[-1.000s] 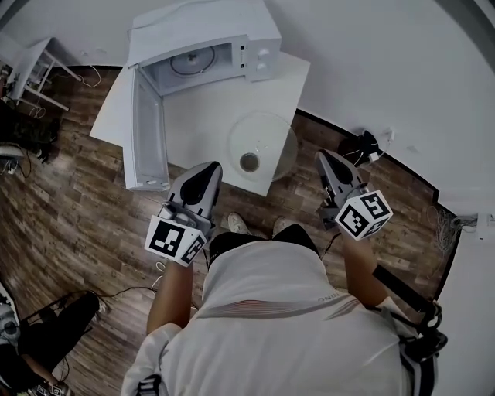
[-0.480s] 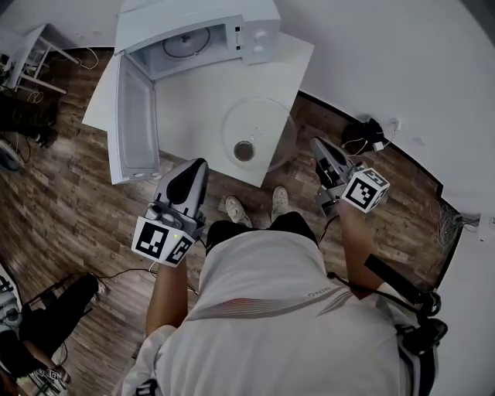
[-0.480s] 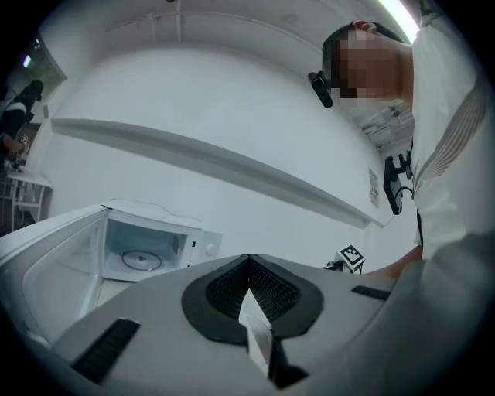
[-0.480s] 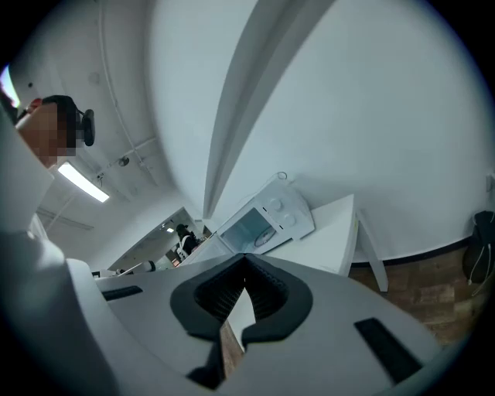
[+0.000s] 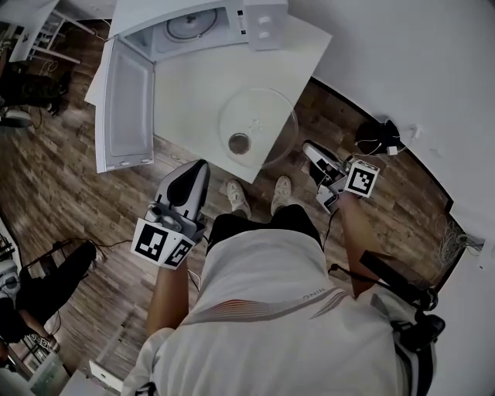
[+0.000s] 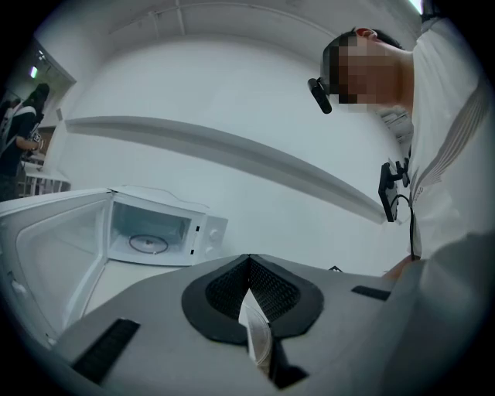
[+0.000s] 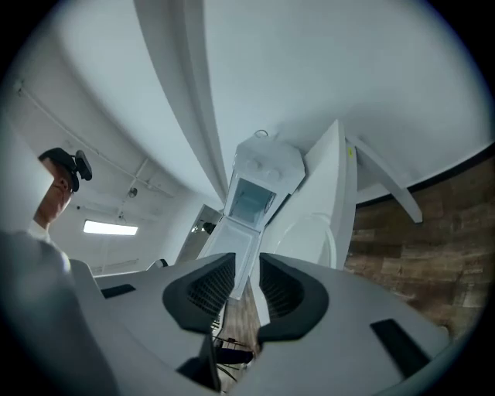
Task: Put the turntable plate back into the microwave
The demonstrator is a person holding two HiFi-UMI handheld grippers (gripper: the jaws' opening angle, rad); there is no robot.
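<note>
Both grippers held low at the table's near corner, plate not yet gripped

The left hand-held gripper (image 5: 198, 165) points at the table's (image 5: 193, 85) near edge with its jaws pressed together. The right hand-held gripper (image 5: 309, 147), rolled sideways just off the table's right edge, has just been spreading its jaws and holds nothing. The glass plate (image 5: 257, 128) lies on the table's near right corner, its rim over the edge. The microwave (image 5: 259, 15) stands at the table's far side, with its door (image 5: 124, 108) open along the left edge.
</note>
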